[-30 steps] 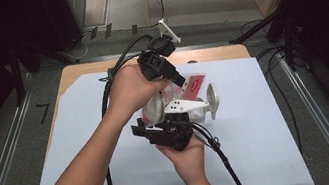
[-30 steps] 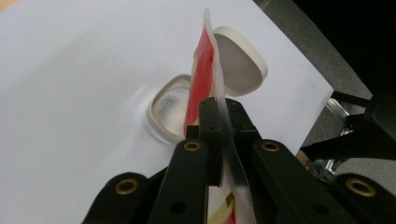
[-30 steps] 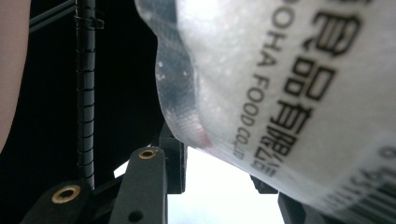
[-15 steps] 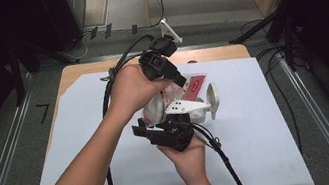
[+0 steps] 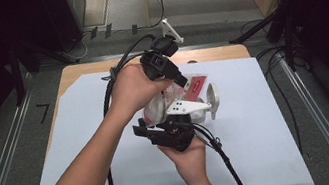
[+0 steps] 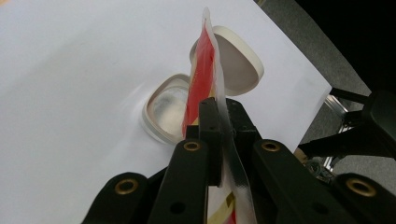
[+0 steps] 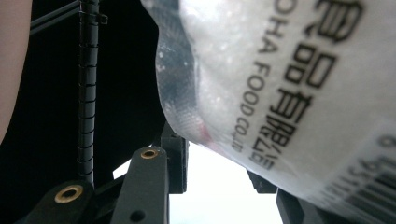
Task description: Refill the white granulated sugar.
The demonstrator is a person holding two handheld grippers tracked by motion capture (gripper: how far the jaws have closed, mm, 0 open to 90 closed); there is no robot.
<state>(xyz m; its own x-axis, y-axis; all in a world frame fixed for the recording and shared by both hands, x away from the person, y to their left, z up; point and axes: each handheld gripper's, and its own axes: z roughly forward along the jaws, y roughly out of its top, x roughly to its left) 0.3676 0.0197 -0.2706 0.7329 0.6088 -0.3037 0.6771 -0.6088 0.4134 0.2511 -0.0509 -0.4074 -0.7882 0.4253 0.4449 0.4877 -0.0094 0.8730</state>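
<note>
A red and white food packet point(image 6: 201, 70) hangs edge-on from my left gripper point(image 6: 219, 112), which is shut on its rim. Under it on the white sheet lies a small white container point(image 6: 168, 109) with its hinged lid point(image 6: 238, 60) swung back. From above, the left gripper point(image 5: 186, 84) points down and right over the container point(image 5: 155, 109), with the packet point(image 5: 196, 86) at its tip. My right gripper point(image 5: 181, 115) comes up from below, close against the packet. Its jaws point(image 7: 217, 172) stand apart, and the packet's printed film point(image 7: 289, 70) bulges over the right jaw.
A white sheet point(image 5: 259, 127) covers most of the wooden table point(image 5: 92, 68). Black cables point(image 5: 114, 75) trail from both grippers, one crossing the sheet toward the near edge. Metal rails and dark stands border the table on both sides.
</note>
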